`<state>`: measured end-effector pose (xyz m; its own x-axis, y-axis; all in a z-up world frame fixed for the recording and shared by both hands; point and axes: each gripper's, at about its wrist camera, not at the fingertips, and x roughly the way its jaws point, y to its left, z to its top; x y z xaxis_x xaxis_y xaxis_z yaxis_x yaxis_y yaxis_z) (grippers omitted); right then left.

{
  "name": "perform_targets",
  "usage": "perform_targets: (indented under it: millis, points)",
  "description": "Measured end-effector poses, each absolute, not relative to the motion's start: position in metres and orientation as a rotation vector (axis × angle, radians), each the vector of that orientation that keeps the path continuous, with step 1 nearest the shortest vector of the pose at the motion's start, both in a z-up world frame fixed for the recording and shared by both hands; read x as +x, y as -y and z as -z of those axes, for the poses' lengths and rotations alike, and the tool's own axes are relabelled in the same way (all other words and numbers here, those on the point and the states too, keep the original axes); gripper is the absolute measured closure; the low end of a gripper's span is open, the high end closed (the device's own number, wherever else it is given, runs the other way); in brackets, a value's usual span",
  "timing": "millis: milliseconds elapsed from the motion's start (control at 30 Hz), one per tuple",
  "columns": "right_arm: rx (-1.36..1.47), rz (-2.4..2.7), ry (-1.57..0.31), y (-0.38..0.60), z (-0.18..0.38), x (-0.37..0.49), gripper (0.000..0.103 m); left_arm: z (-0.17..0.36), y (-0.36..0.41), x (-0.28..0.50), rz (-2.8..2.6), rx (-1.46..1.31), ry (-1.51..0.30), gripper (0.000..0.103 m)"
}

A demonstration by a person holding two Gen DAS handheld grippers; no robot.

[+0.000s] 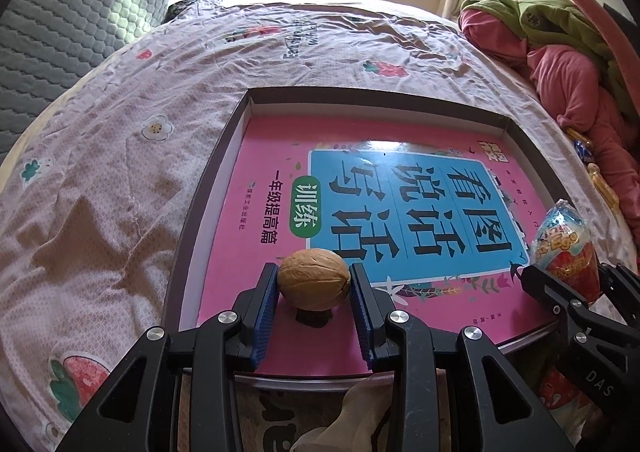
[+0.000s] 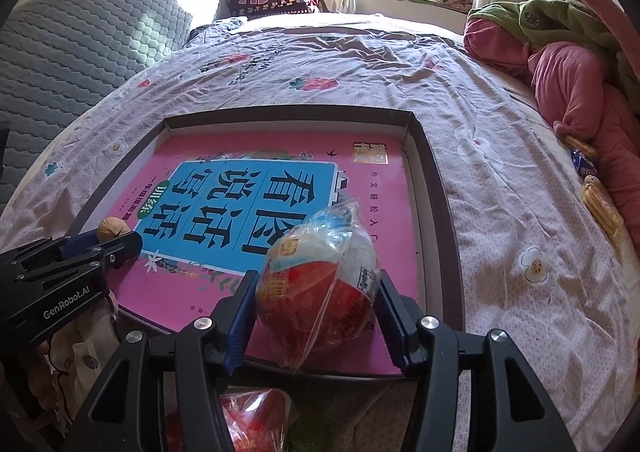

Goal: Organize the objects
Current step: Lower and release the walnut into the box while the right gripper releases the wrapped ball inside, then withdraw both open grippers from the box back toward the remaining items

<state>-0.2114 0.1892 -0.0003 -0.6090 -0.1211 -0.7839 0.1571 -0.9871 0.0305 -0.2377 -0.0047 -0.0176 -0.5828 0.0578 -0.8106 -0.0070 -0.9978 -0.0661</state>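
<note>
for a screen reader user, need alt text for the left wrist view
The left gripper holds a walnut just above a pink book lying in a shallow box on a floral bedsheet. At right, the right gripper holds a wrapped snack.

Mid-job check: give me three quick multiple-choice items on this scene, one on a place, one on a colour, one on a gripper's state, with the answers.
1. Where is the book?
A. Inside the shallow box
B. On the grey mattress
C. On the windowsill

2. What colour is the book's cover border?
A. Green
B. Pink
C. Yellow

3. What is the left gripper doing?
A. Standing open and empty
B. Gripping a snack packet
C. Gripping a walnut

Answers: 1 A, the box walls surround it. 2 B, pink frames the blue title panel. 3 C, both pads press the walnut.
</note>
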Motion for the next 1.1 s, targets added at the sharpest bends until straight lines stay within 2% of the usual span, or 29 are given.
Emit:
perform_targets:
  millis: [200, 467, 1100]
  points:
    - [1.307, 2.681, -0.064, -0.189, 0.000, -0.210, 0.047, 0.018, 0.005, -0.236, -2.752, -1.420, 0.081, 0.066]
    - [1.280, 2.711, -0.030, -0.197, -0.005, -0.205, 0.040, 0.017, 0.008, -0.234, -2.732, -1.413, 0.079, 0.053]
    - [1.151, 2.777, -0.015, -0.204, -0.026, -0.191, 0.036, 0.001, 0.012, -0.222, -2.770, -1.331, 0.114, 0.051]
